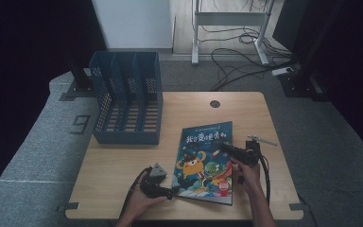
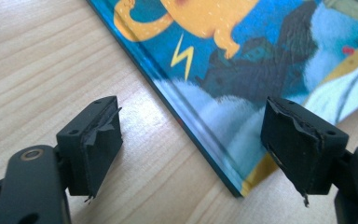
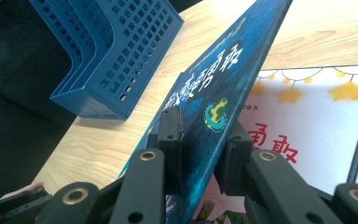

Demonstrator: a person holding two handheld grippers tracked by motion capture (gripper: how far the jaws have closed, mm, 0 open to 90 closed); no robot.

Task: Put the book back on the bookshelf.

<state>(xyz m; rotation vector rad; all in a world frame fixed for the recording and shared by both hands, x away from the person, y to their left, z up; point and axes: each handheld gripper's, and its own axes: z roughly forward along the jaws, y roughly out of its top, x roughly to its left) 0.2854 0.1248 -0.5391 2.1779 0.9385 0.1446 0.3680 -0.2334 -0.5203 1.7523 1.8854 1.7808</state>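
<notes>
A picture book (image 1: 205, 163) with a blue cartoon cover lies on the wooden table (image 1: 118, 165). My right gripper (image 3: 203, 128) is shut on the front cover (image 3: 228, 70) at its right edge and holds it tilted up. Under the cover shows a white page (image 3: 317, 116) with yellow stars and red characters. In the high view this right gripper (image 1: 228, 147) sits at the book's right side. My left gripper (image 2: 193, 123) is open, its jaws standing either side of the book's near left corner (image 2: 242, 60) without touching it. From above, the left gripper (image 1: 171, 191) rests low on the table.
A blue slotted file rack (image 1: 127, 99) stands at the table's back left, also seen as the rack (image 3: 116, 51) beyond the lifted cover. A round cable hole (image 1: 214, 103) sits near the far edge. Cables and a desk frame lie on the floor behind.
</notes>
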